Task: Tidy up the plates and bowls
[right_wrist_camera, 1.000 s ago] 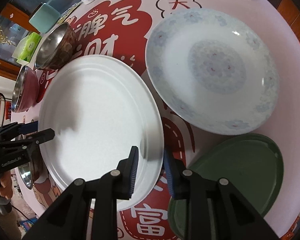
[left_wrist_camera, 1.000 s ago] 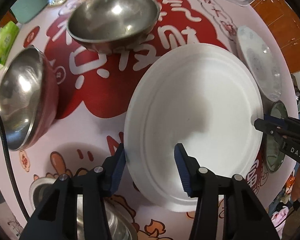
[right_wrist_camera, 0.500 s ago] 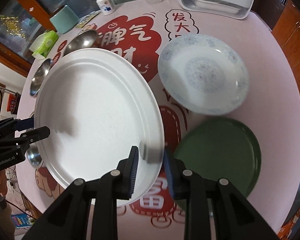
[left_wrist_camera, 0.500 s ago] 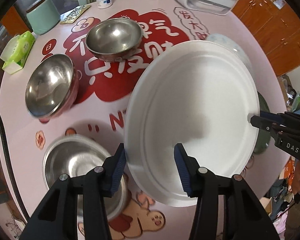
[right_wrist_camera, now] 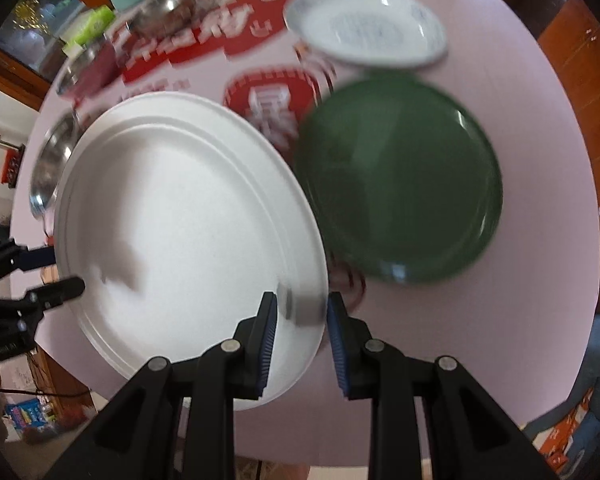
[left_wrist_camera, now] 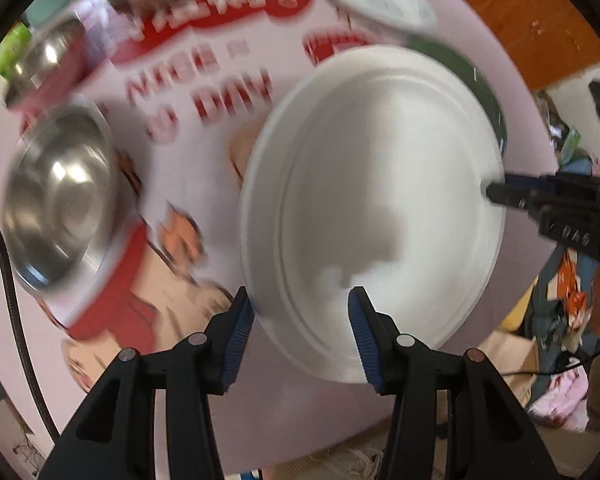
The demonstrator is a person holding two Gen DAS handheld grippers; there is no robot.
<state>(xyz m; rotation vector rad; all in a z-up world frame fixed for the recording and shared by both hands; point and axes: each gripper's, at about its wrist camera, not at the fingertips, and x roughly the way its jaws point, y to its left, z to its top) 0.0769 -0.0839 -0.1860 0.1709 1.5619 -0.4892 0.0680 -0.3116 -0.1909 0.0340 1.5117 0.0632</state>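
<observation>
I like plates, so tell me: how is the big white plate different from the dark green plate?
The white plate is held off the table, pinched at opposite rims by the left gripper and the right gripper; the green plate lies on the pink table, touched by neither. The white plate looks matte, with ridged rings near its rim; the green plate is glossy and smooth. In the right wrist view the white plate overlaps the green plate's edge. Both are round and empty.

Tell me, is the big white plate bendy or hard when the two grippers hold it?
Probably bendy and light: the white plate looks like molded paper pulp. That may be why both the left gripper and right gripper pinch opposite rims. Its matte surface likely isn't slippery.
</observation>
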